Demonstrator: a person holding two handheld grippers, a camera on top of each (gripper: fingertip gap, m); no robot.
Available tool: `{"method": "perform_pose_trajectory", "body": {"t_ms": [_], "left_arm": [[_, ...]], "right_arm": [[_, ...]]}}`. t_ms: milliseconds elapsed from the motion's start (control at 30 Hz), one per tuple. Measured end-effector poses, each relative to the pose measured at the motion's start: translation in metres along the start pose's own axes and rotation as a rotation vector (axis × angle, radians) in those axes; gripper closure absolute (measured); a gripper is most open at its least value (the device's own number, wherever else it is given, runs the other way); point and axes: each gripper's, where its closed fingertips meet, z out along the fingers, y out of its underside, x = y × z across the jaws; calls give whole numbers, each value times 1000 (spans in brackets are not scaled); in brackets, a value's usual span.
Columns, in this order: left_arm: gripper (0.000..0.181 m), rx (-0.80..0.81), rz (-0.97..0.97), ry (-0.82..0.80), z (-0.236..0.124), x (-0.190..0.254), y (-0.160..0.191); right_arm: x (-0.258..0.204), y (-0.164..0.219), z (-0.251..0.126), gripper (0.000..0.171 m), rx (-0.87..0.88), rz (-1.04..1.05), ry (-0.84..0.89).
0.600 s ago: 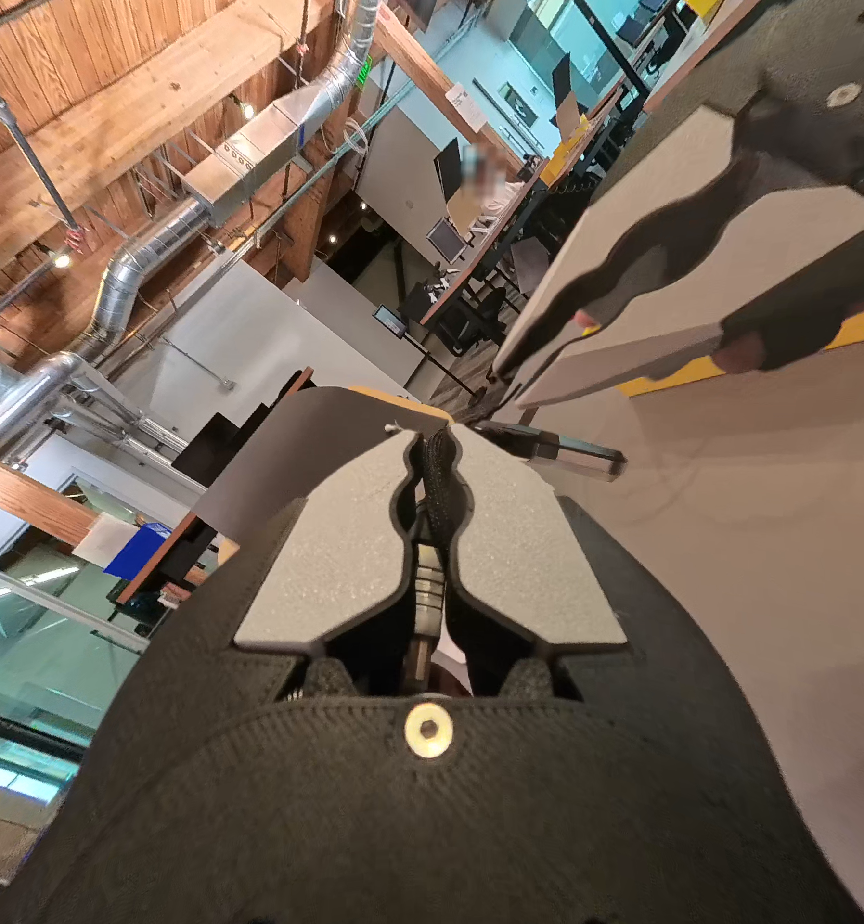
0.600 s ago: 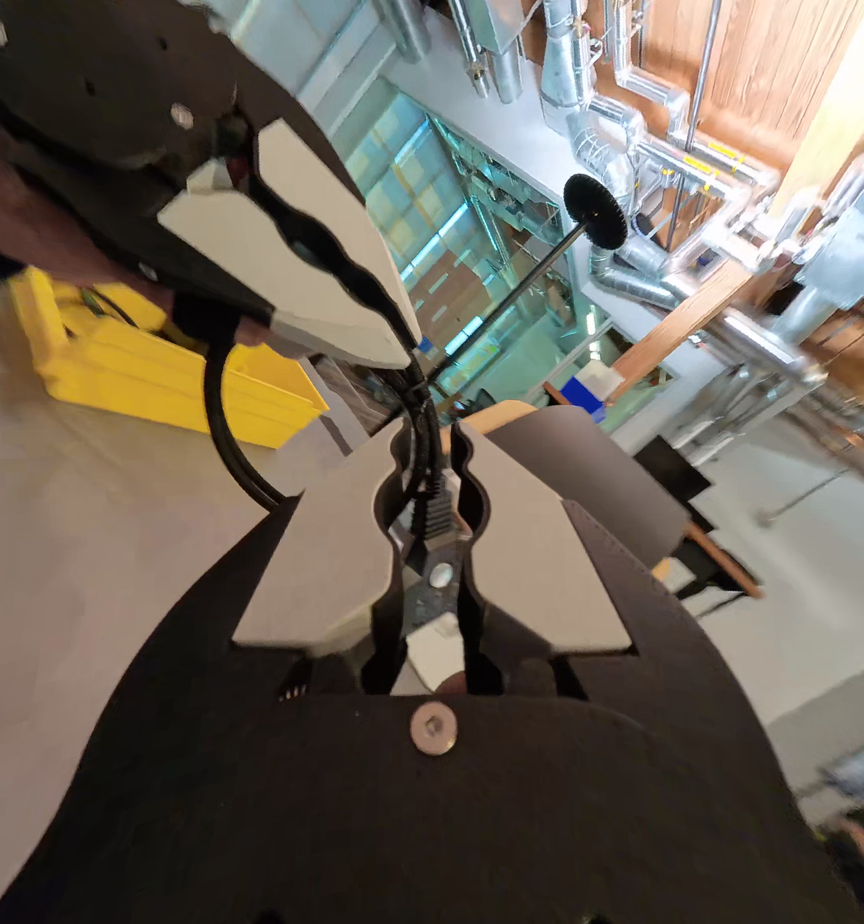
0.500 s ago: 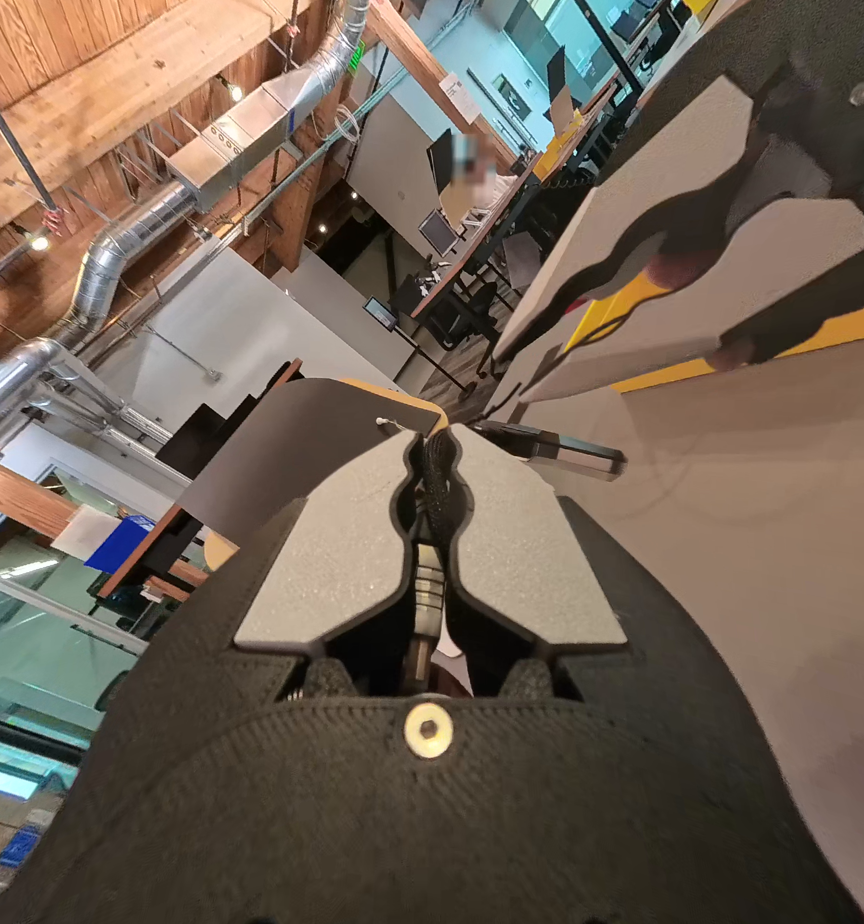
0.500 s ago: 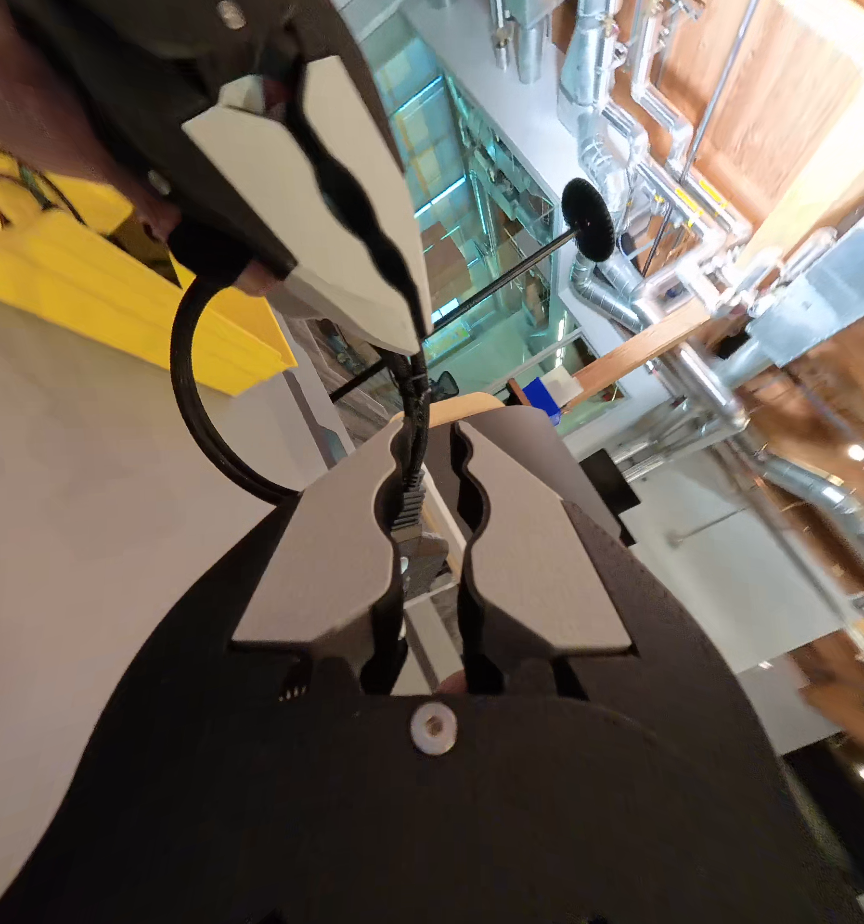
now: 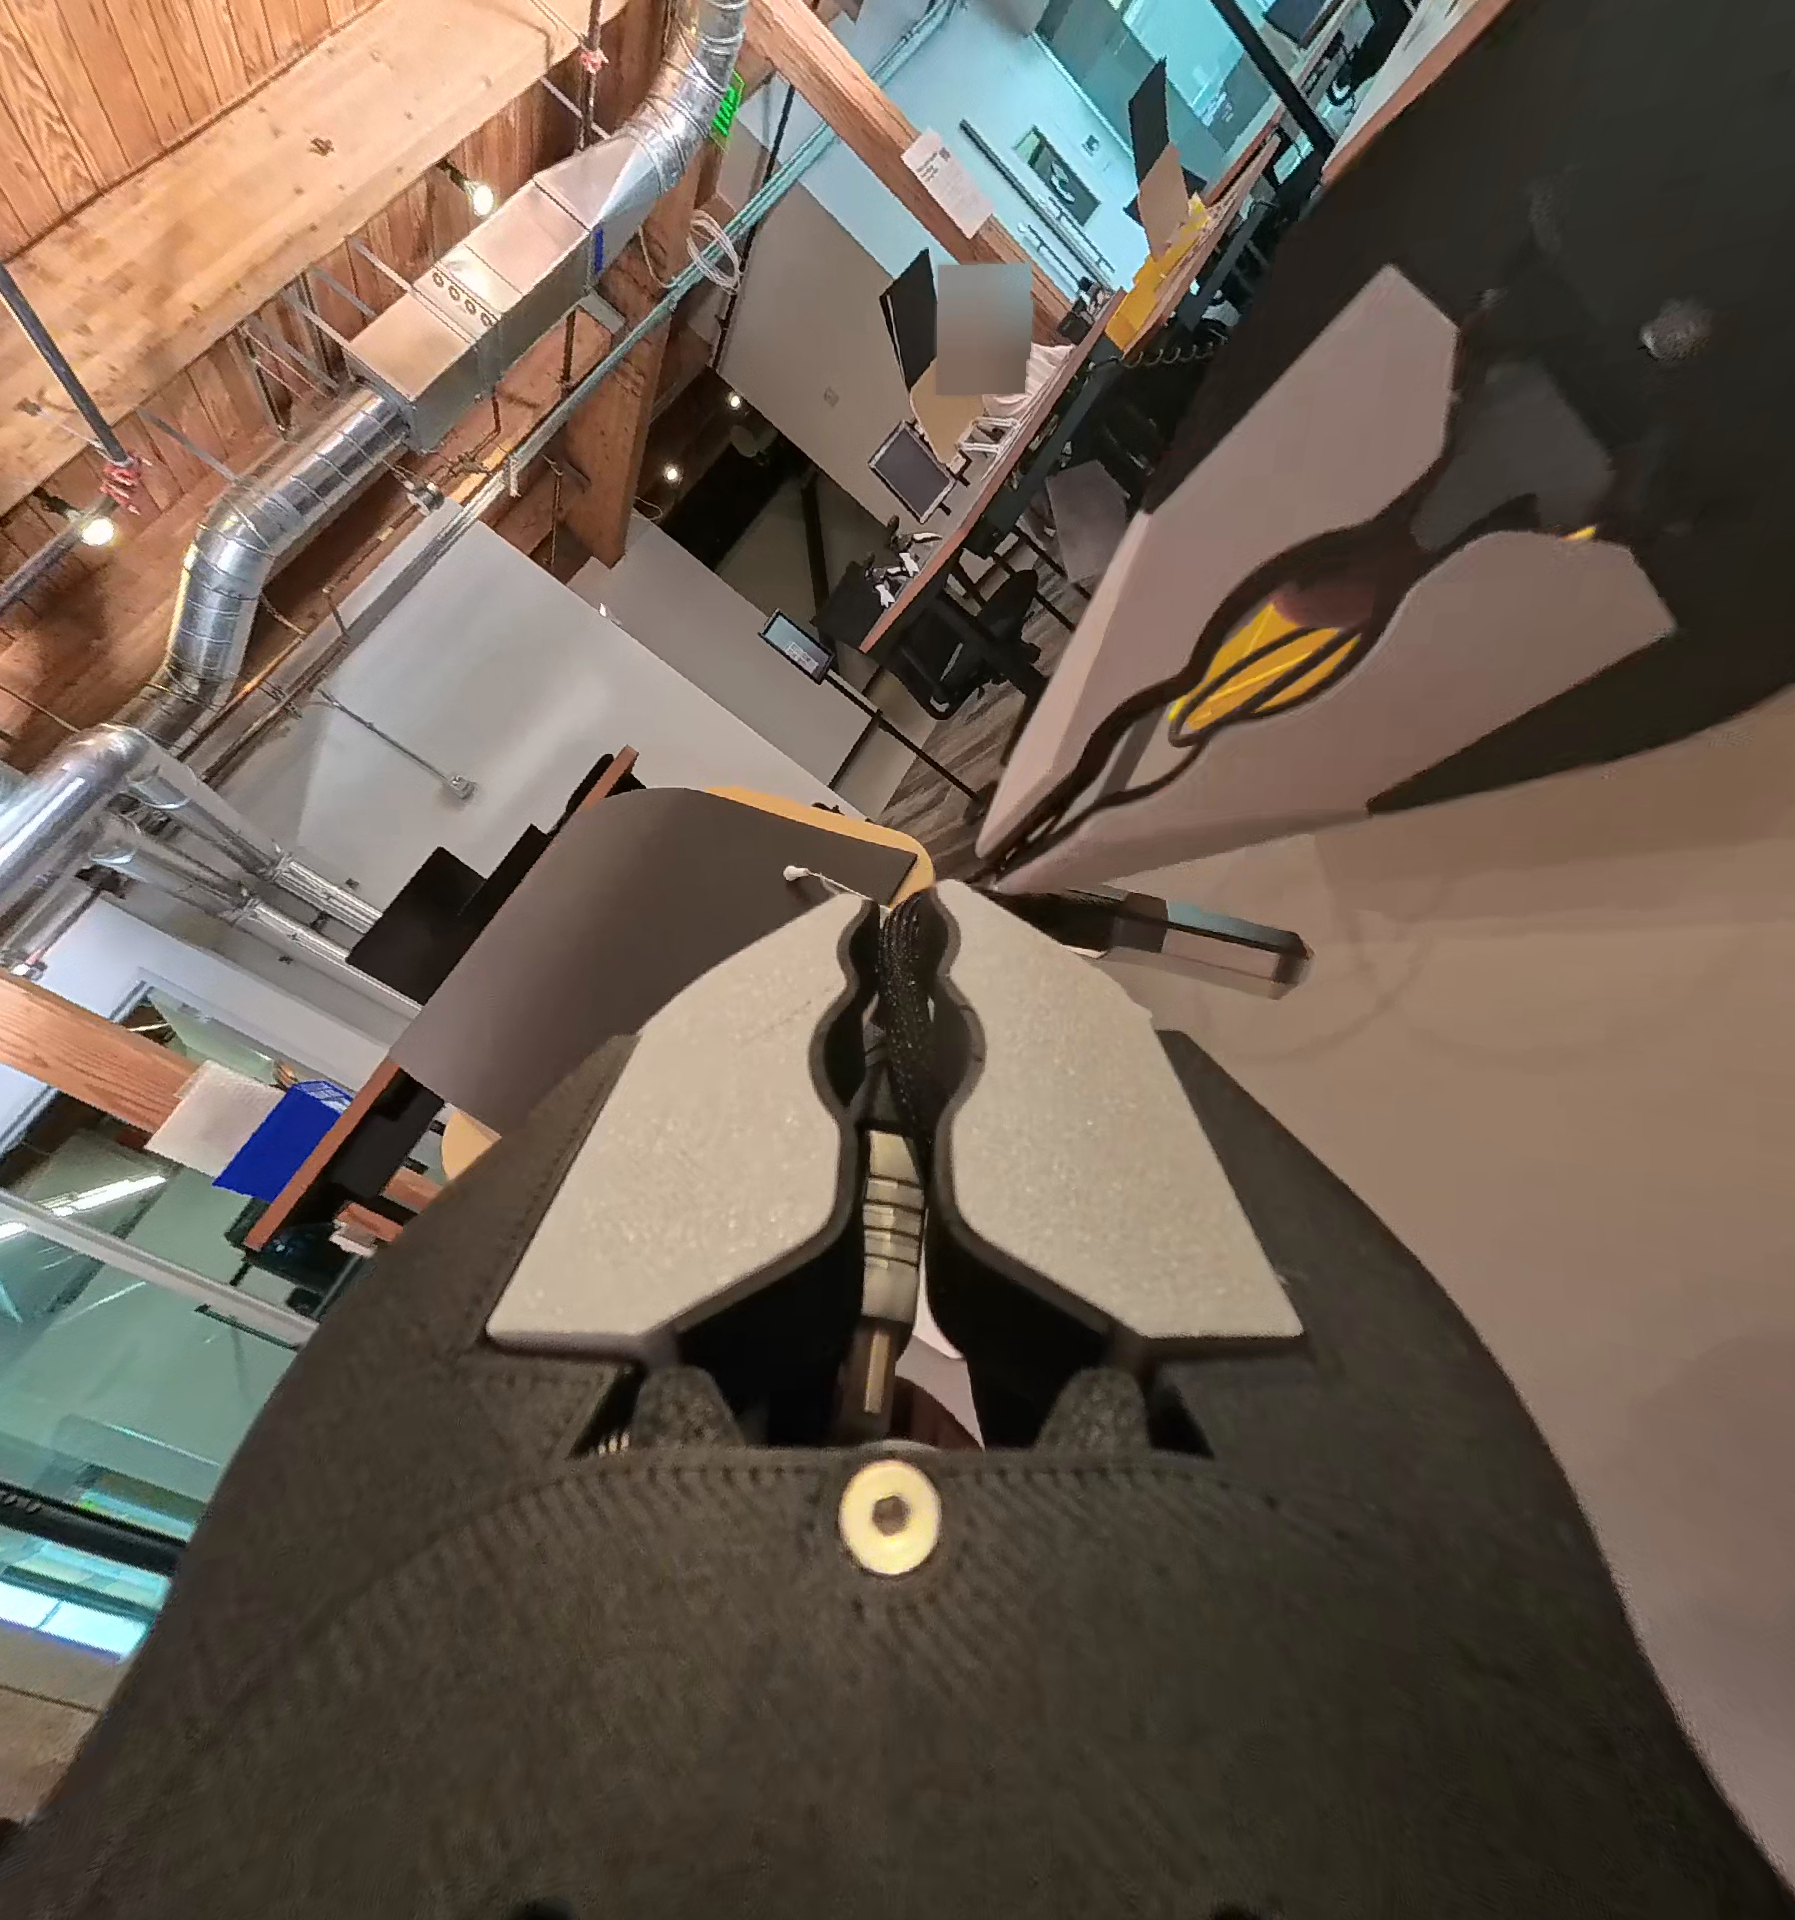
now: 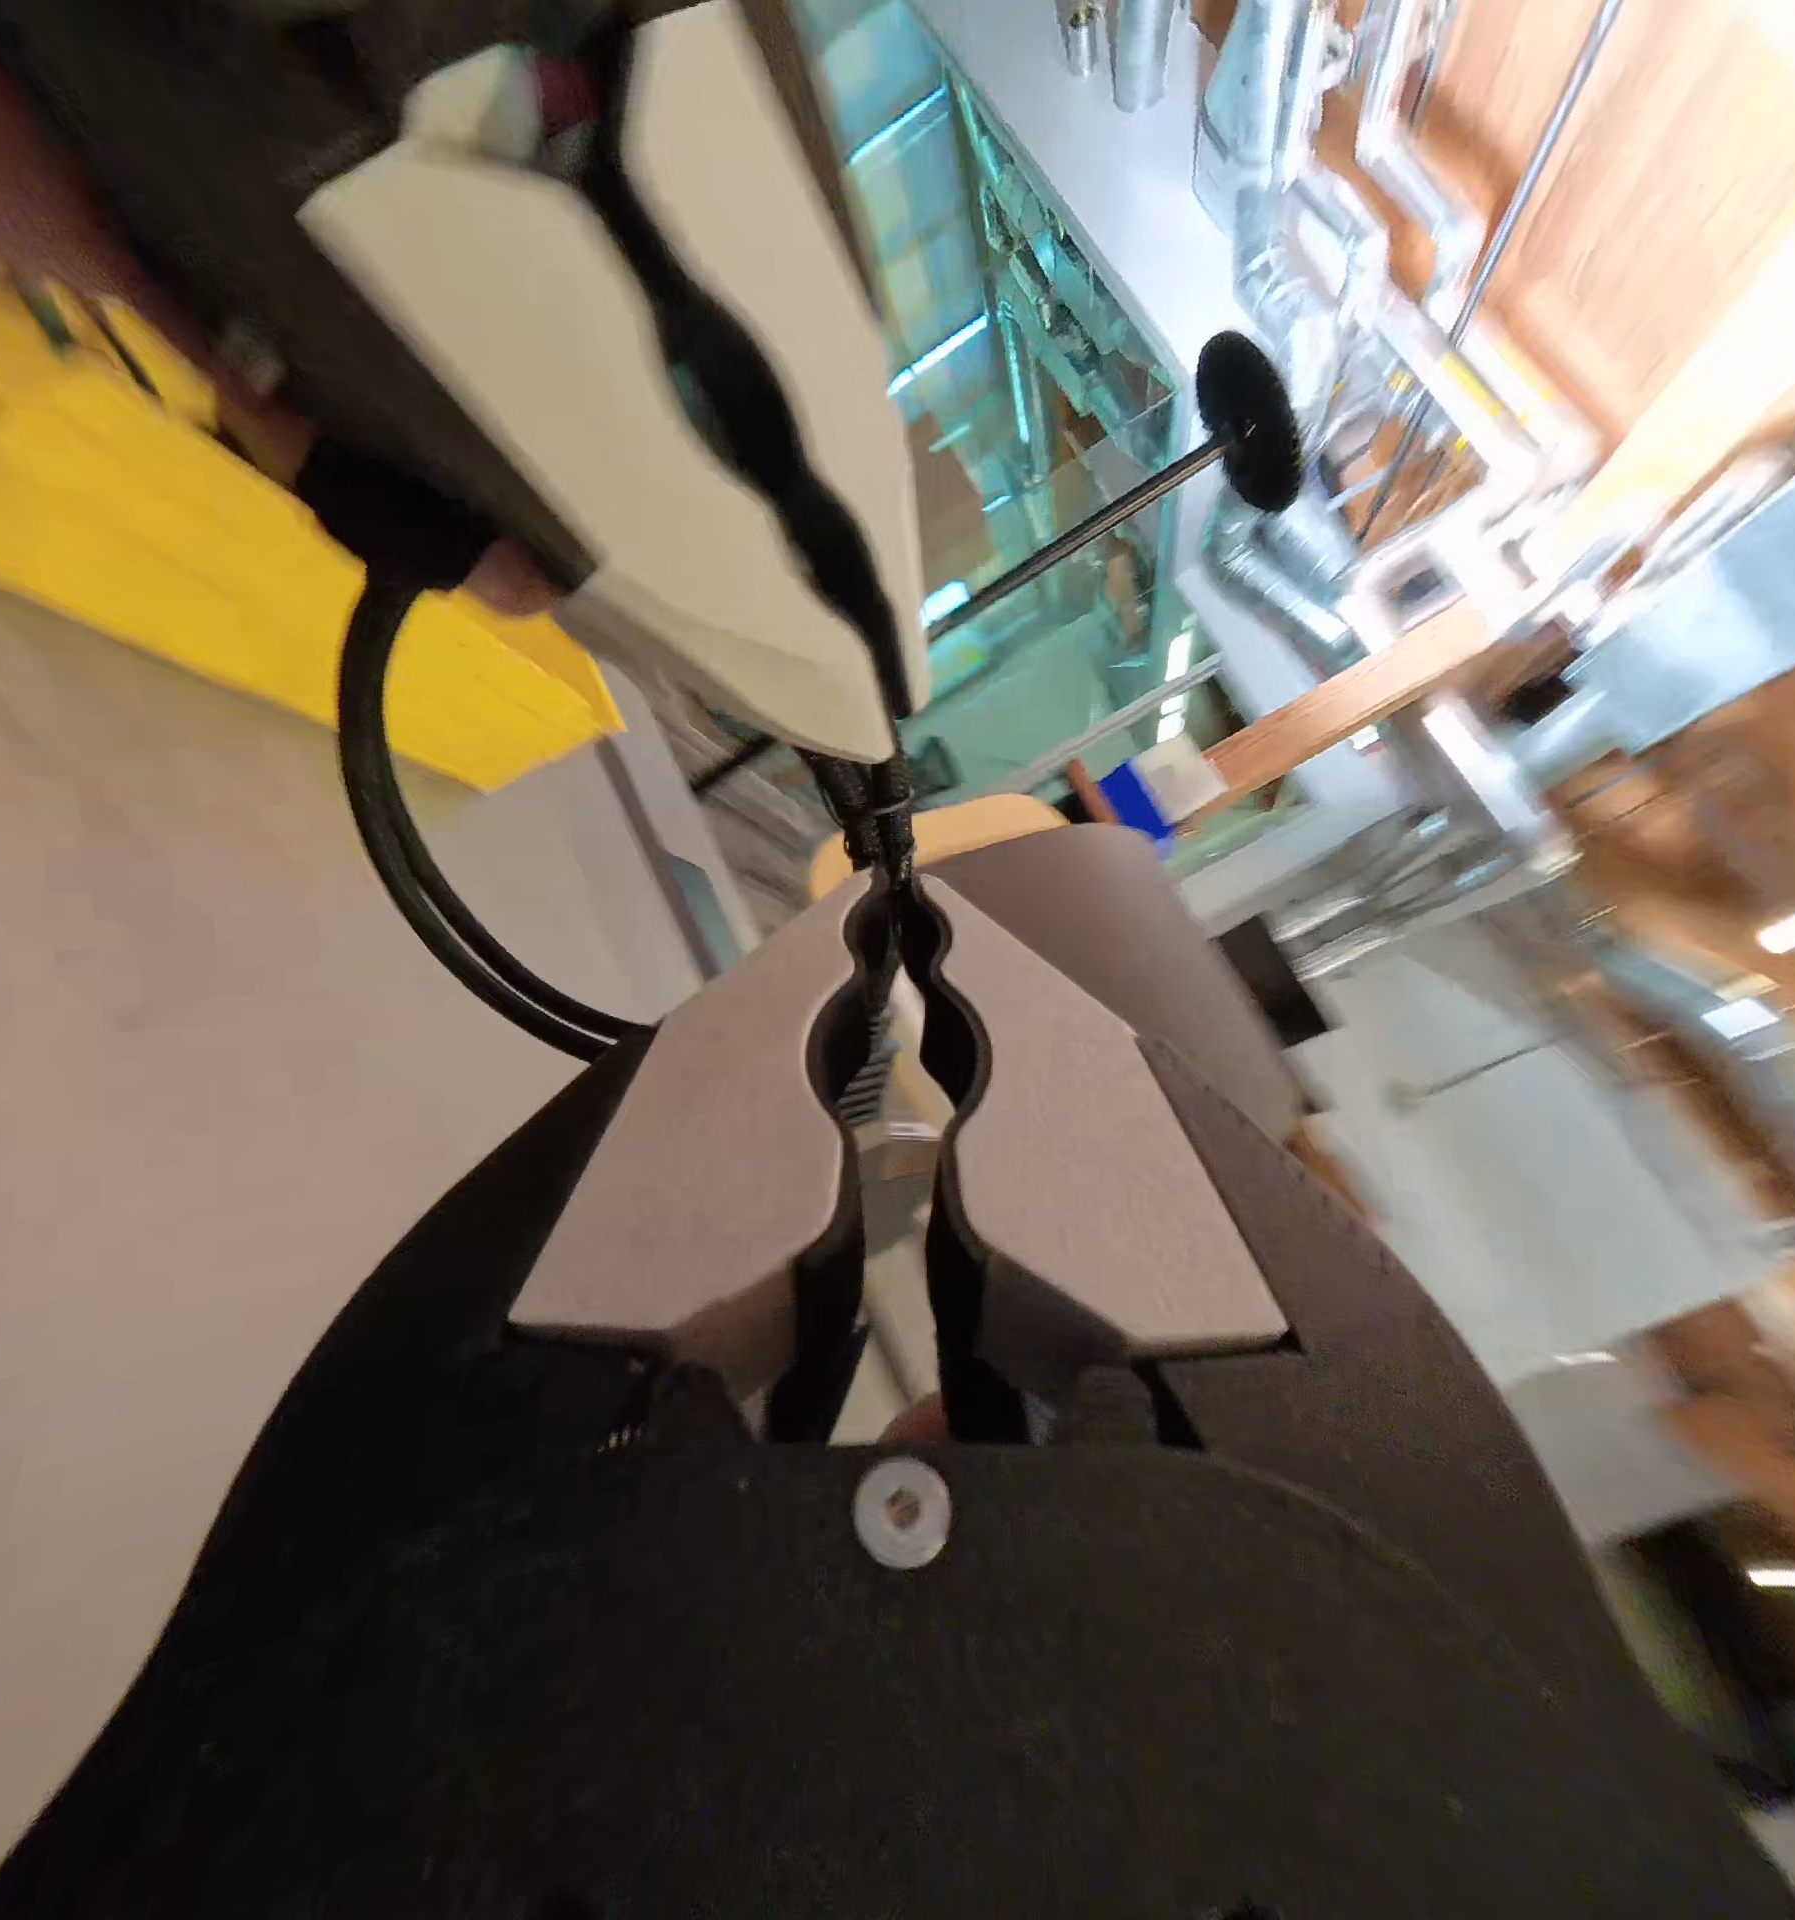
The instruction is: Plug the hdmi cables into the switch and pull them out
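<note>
Left claw (image 5: 898, 914): clenched on a black braided HDMI cable (image 5: 905, 997), the grey fingers (image 5: 706, 1132) pressed to it from both sides.
Left cable look: woven black sheath near the fingertips, then a ribbed silver metal plug (image 5: 891, 1210) pointing back toward the camera.
Right claw (image 6: 891, 894): clenched on a second cable's connector (image 6: 898, 1174), a pale metallic body with a ribbed black strain relief ahead of it.
Right cable path: black cord (image 6: 877, 800) runs from the tips up into the other claw, cinched by a thin tie.
Loop: a smooth black cable (image 6: 394, 821) arcs over the counter (image 6: 197, 1039).
Counter: light grey, with a yellow bin (image 6: 197, 561) at its far side.
Position: both claws raised, tips nearly touching.
</note>
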Motion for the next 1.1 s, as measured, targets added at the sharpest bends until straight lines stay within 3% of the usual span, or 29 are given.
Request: {"method": "perform_pose_trajectory", "body": {"t_ms": [200,333,433,500,567,833,1000,1100], "left_arm": [[175,-3,238,-124,-2,0,-2],[175,16,330,-185,-2,5,-1],[175,38,365,-199,-4,8,-6],[175,24,333,-178,-3,8,1],[175,5,289,-167,-1,5,7],[176,-14,142,-81,3,2,11],[175,-23,131,-71,3,4,9],[175,-25,117,-65,4,3,10]], "right_arm": [[-3,-6,1,171,194,973,-217],[-1,-12,-5,171,520,1824,-480],[-6,-18,-9,171,652,1971,-507],[-9,-13,-5,170,570,1826,-415],[-9,-13,-3,160,455,1553,-330],[-5,-3,4,165,23,64,61],[-9,-2,10,170,-7,-192,94],[-8,2,11,171,-29,-205,91]]}}
